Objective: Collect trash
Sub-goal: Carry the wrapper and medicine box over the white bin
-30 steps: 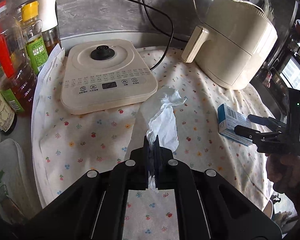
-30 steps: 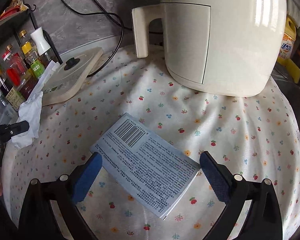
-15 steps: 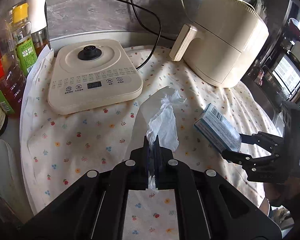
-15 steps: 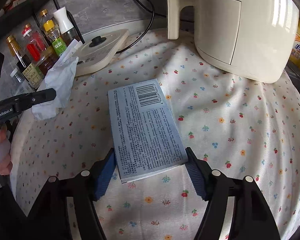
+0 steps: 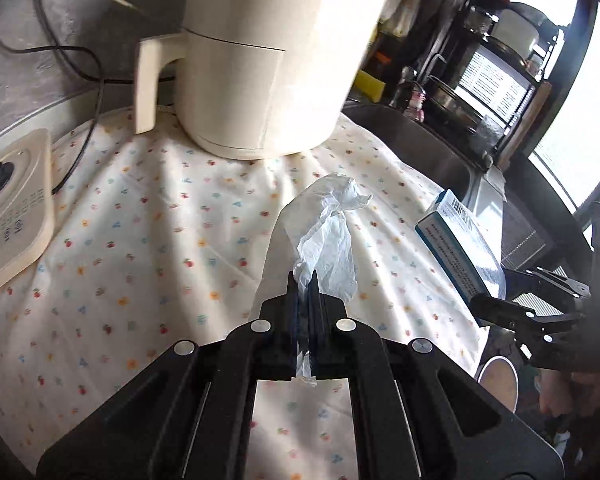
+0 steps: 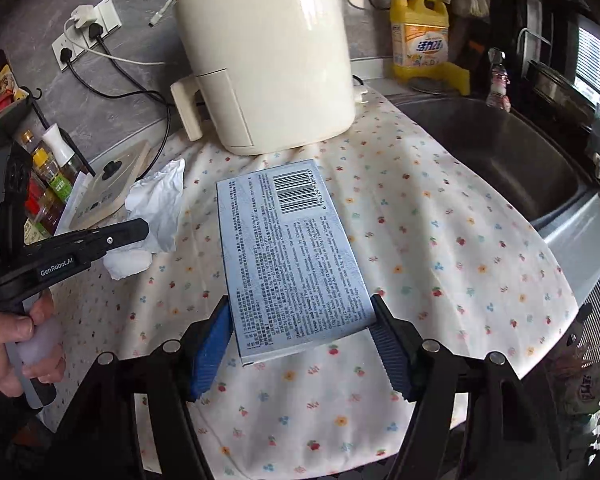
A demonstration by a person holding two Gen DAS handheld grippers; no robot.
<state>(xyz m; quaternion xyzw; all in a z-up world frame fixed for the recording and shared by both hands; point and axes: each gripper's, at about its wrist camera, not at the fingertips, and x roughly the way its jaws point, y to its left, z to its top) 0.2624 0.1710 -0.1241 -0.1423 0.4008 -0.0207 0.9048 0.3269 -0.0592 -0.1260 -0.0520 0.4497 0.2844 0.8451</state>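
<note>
A crumpled white tissue (image 5: 332, 236) sticks up from my left gripper (image 5: 302, 280), which is shut on its lower end above the floral cloth (image 5: 140, 248). The right wrist view shows the same tissue (image 6: 156, 204) hanging off the left gripper (image 6: 140, 229) at the left. A pale blue box (image 6: 292, 252) with a barcode and small print is clamped at its near end by my right gripper (image 6: 300, 304), a blue pad pressing on each long side. In the left wrist view the box (image 5: 456, 248) is held up at the cloth's right edge by the right gripper (image 5: 496, 296).
A cream air fryer (image 6: 268, 60) stands at the back of the cloth, its cables running to wall sockets. A steel sink (image 6: 480, 152) lies to the right, with a yellow detergent bottle (image 6: 418, 40) behind it. At the left are an induction cooker (image 5: 8, 208) and sauce bottles (image 6: 48, 184). A paper cup (image 5: 498, 380) sits low, past the counter edge.
The right gripper closed on the box, which lay flat on the cloth, and lifted it. Both grippers swung to the right, toward the sink side; the left one kept hold of the tissue.
</note>
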